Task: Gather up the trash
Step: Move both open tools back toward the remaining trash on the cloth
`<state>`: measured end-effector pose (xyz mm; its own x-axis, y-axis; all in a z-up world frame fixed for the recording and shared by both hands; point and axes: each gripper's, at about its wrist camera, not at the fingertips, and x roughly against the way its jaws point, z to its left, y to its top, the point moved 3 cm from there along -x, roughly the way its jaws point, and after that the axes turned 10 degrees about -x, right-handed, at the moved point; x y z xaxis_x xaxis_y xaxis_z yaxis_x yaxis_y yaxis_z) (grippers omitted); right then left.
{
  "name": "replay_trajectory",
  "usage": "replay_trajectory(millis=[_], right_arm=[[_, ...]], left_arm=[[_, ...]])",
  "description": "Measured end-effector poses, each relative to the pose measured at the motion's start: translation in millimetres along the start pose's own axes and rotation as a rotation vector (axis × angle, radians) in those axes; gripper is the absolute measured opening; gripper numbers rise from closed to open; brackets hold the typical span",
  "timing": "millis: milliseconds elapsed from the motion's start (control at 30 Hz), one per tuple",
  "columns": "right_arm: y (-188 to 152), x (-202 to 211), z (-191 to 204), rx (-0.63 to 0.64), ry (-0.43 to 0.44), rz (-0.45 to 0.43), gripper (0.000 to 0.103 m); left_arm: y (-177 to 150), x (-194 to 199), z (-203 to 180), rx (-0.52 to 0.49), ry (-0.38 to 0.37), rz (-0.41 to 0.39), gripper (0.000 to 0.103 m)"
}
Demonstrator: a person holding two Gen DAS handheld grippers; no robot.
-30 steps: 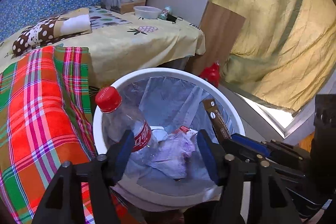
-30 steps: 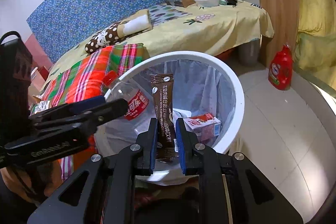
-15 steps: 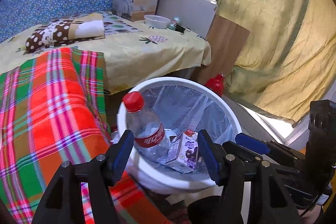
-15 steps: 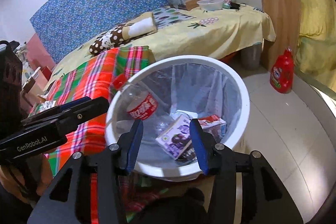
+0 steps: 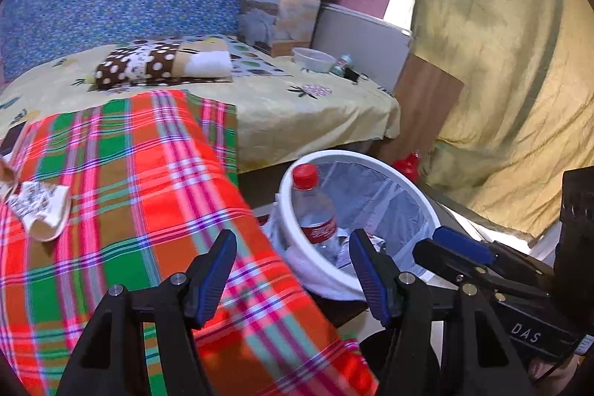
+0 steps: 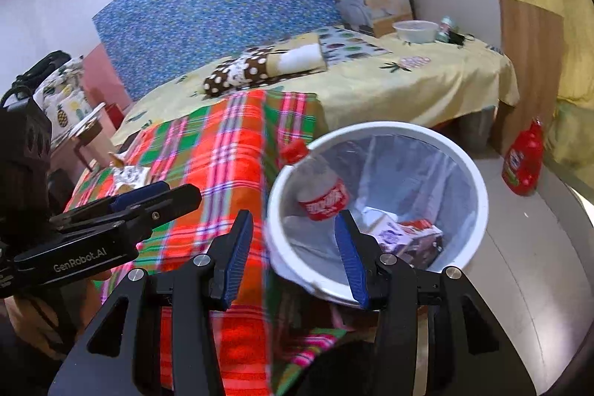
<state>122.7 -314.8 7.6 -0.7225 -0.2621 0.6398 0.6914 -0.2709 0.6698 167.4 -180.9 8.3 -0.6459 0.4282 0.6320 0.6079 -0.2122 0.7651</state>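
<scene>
Trash is now lying in the bin (image 6: pixel 479 195): the brown sachet clamped a second ago in the right tool (image 6: pixel 295 257) is gone from it, and both tools are being drawn back, released and empty. The left tool (image 5: pixel 293 271) is being swung toward a wrapper (image 5: pixel 39 210) waiting on the plaid blanket (image 5: pixel 148 180), probably the next pickup.
</scene>
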Motion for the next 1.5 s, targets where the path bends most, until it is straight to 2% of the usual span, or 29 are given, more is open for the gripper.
replay_trajectory(millis=[567,1100,1500], right_arm=[[-16,-4,55,0.1,0.076,0.026,0.048],[-31,-12,101,0.177,0.152,0.07,0.048],[-36,-20,120,0.205,0.185,0.098,0.048]], left_arm=[[-35,56,52,0.091,0.108,-0.03,0.063],[-64,92,93,0.17,0.192,-0.032,0.063],[-76,109,121,0.206,0.256,-0.04,0.063]])
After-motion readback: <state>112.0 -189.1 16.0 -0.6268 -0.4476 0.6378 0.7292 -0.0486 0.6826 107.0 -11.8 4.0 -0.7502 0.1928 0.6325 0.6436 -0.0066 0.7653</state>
